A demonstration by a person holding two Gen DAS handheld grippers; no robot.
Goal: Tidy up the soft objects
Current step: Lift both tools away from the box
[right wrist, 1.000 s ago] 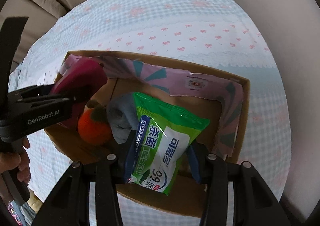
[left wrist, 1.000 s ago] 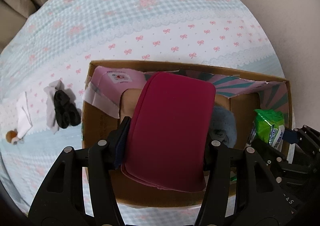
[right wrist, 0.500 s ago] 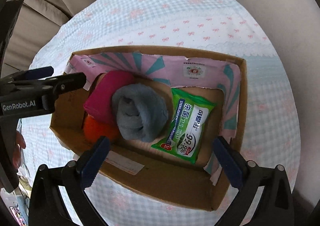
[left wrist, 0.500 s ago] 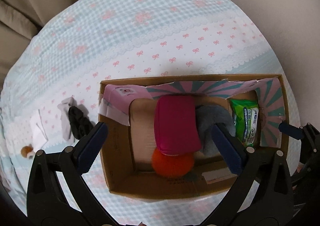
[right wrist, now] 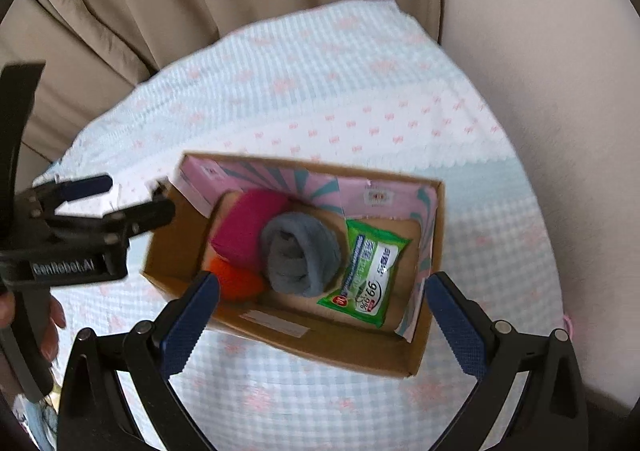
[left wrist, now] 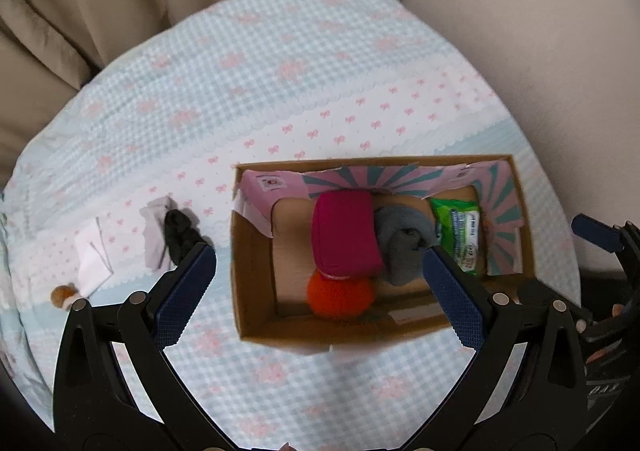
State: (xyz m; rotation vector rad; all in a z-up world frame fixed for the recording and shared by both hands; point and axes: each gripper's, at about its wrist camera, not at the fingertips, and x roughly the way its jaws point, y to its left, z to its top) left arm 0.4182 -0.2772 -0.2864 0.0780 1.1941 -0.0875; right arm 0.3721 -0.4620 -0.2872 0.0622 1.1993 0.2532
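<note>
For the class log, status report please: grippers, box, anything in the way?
Left gripper and right gripper open, empty. Pouch, sock roll, wipes in box. Black socks outside.

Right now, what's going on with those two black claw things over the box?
A person holds a claw-like gripper in each hand and is tidying soft things into a cardboard box on a bed. The left gripper and right gripper have just been opening; both are open and empty above the box. Inside lie a pink pouch, an orange ball, a grey rolled cloth and a green wipes pack. A small dark item lies outside on the bedspread.
</note>
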